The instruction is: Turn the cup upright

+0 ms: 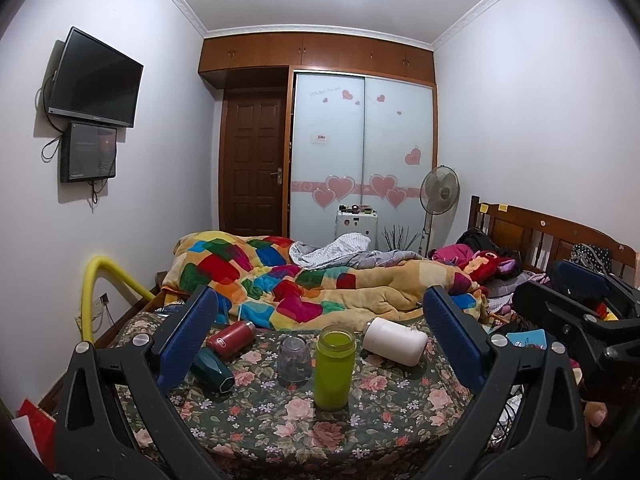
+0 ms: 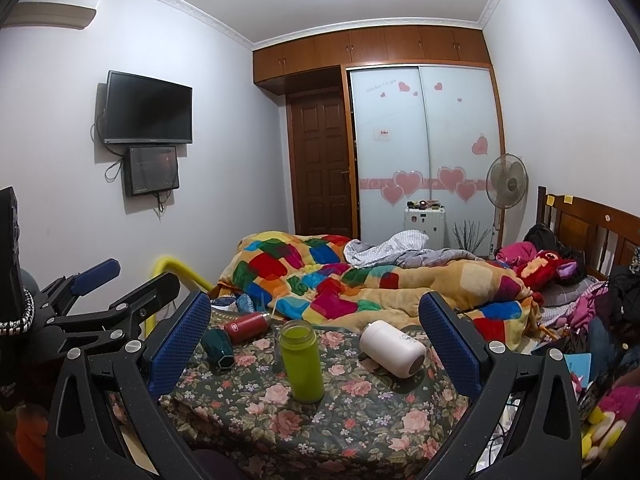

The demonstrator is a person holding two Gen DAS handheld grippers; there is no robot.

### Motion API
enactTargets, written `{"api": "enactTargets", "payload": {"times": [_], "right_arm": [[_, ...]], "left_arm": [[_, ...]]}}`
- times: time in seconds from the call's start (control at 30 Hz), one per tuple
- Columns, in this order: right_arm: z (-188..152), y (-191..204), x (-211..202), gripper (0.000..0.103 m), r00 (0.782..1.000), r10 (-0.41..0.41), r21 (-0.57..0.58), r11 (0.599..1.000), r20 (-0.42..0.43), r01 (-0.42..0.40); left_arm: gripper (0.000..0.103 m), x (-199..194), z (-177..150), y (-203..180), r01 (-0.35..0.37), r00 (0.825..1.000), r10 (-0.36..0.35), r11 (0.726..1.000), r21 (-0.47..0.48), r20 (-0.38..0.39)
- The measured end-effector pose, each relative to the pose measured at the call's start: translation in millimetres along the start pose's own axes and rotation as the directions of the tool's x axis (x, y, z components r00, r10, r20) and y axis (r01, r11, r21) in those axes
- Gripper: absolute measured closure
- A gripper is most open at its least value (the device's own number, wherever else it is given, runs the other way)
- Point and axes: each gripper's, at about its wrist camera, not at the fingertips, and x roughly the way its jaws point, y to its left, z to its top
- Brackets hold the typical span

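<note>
Several cups sit on the floral bedspread (image 1: 360, 420). A green cup (image 1: 334, 368) stands upright with its mouth up; it also shows in the right wrist view (image 2: 301, 360). A clear glass (image 1: 295, 358) stands beside it. A white cup (image 1: 394, 340) (image 2: 392, 342), a red cup (image 1: 231, 338) (image 2: 248, 325) and a dark teal cup (image 1: 212, 370) (image 2: 218, 348) lie on their sides. My left gripper (image 1: 320, 344) is open and empty, short of the cups. My right gripper (image 2: 316, 340) is open and empty too.
A patchwork quilt (image 1: 304, 284) is heaped behind the cups. A yellow padded rail (image 1: 100, 280) runs at the bed's left. Clothes and toys (image 2: 560, 276) pile up at the right by the wooden headboard (image 1: 560, 232). A fan (image 1: 438, 192) stands by the wardrobe.
</note>
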Motion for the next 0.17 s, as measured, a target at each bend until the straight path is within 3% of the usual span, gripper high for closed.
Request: {"api": "enactTargets", "payload": {"times": [0.17], "right_arm": [[0,3,9,0.000,1.000,-0.002,-0.005,1.000,-0.027,0.002]], "left_arm": [[0.000,5,-2,12,-0.006,1.000,0.006,1.000,-0.016,-0.010]]}}
